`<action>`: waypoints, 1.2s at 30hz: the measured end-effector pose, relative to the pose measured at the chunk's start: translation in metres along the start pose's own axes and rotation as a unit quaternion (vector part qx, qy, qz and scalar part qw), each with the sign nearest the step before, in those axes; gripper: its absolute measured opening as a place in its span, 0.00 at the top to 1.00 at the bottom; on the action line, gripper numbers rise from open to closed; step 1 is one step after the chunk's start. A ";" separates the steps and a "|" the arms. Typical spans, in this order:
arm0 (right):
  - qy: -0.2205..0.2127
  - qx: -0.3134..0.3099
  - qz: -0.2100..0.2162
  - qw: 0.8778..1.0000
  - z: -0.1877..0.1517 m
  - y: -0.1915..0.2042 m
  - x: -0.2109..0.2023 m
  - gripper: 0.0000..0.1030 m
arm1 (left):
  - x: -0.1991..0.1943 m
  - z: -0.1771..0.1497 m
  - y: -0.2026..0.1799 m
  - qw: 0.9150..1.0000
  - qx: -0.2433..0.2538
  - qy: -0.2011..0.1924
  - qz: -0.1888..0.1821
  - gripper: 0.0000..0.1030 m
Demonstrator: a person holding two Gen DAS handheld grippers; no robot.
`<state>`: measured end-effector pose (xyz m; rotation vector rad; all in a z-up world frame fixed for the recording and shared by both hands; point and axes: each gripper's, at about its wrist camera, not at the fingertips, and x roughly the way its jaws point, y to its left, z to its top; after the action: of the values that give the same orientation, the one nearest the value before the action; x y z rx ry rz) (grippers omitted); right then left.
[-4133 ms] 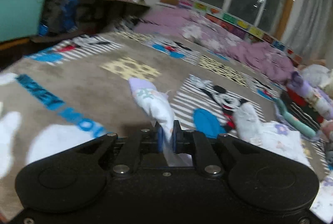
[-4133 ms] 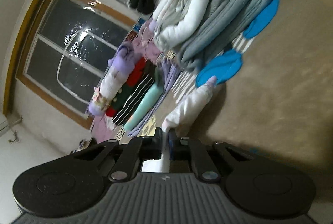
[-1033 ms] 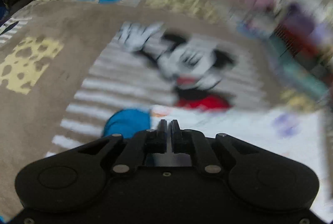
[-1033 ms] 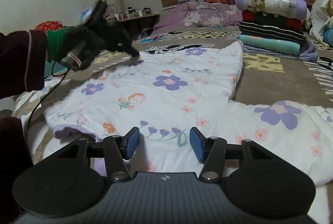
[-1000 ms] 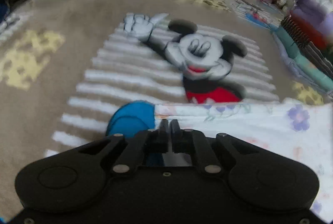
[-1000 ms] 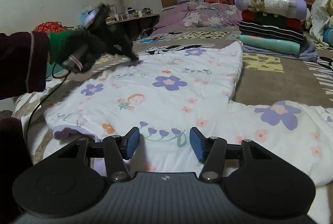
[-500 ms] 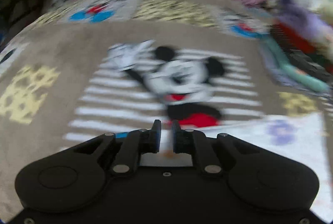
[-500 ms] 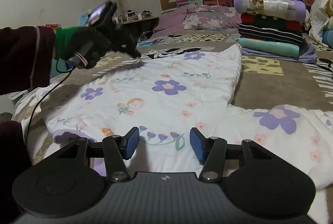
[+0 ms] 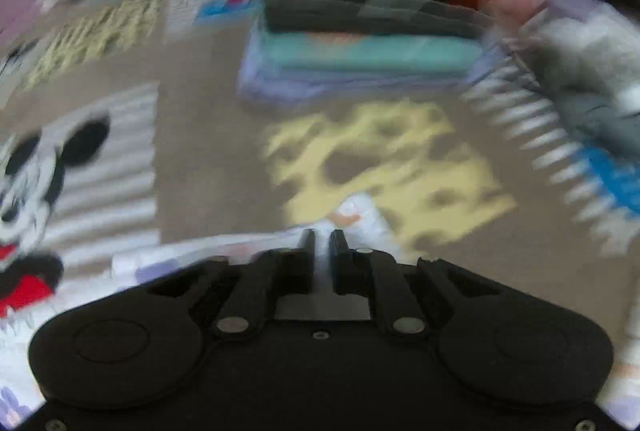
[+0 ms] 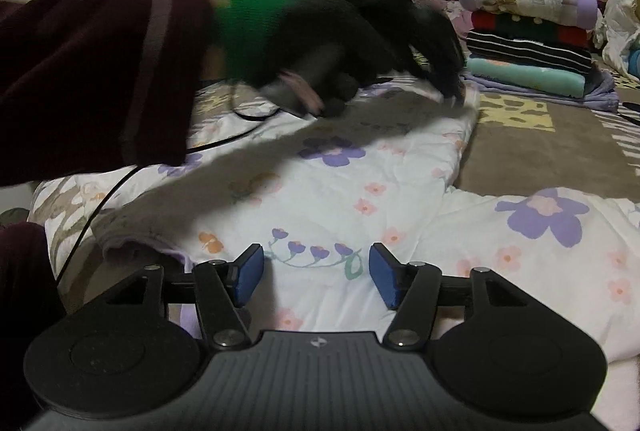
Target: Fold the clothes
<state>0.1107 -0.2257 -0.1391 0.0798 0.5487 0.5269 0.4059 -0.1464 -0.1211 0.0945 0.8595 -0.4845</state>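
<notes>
- The floral garment (image 10: 400,183) lies spread flat on the patterned blanket (image 10: 540,155) that covers the bed; its far corner sits at the tips of the left hand-held gripper (image 9: 322,237).
- The left hand-held gripper shows only a narrow slit between its fingers, with white cloth at and just ahead of them. The view is badly blurred, so I cannot tell whether it is clenched on the fabric or only resting against it.
- The right hand-held gripper (image 10: 316,277) is released – its blue pads (image 10: 248,275) stand wide apart above the near hem, touching nothing that I can see.
- Judgement: the step in hand looks like taking a corner to start a fold.
- Risk: if the left grip on that corner is thin, the padded cloth could slip free as it is carried over, leaving a crooked fold.
- Risk: a black cable (image 10: 104,199) trails across the left side of the garment and could get folded in or drag the fabric.
- Risk: the stack of folded clothes (image 10: 528,43) stands near the far corner – a wide sweep of the left arm could knock it.
- Risk: with nothing pinning the near hem, a one-sided pull could drag the whole garment and bunch it up.
</notes>
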 end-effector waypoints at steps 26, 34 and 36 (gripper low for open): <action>-0.056 -0.043 0.011 0.997 0.004 0.021 -0.024 0.41 | -0.253 -0.177 0.111 0.984 -0.093 -0.117 0.093 0.86; -0.001 -0.096 -0.011 0.995 -0.011 0.038 -0.006 0.40 | -0.218 -0.230 0.051 0.993 -0.015 -0.036 0.113 0.53; -0.009 -0.093 -0.009 0.996 -0.009 0.041 -0.011 0.41 | -0.227 -0.224 0.047 0.993 -0.010 -0.057 0.099 0.53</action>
<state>0.0798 -0.1964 -0.1326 -0.0974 0.4806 0.5569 0.1437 0.0401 -0.1038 0.1322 0.7346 -0.2927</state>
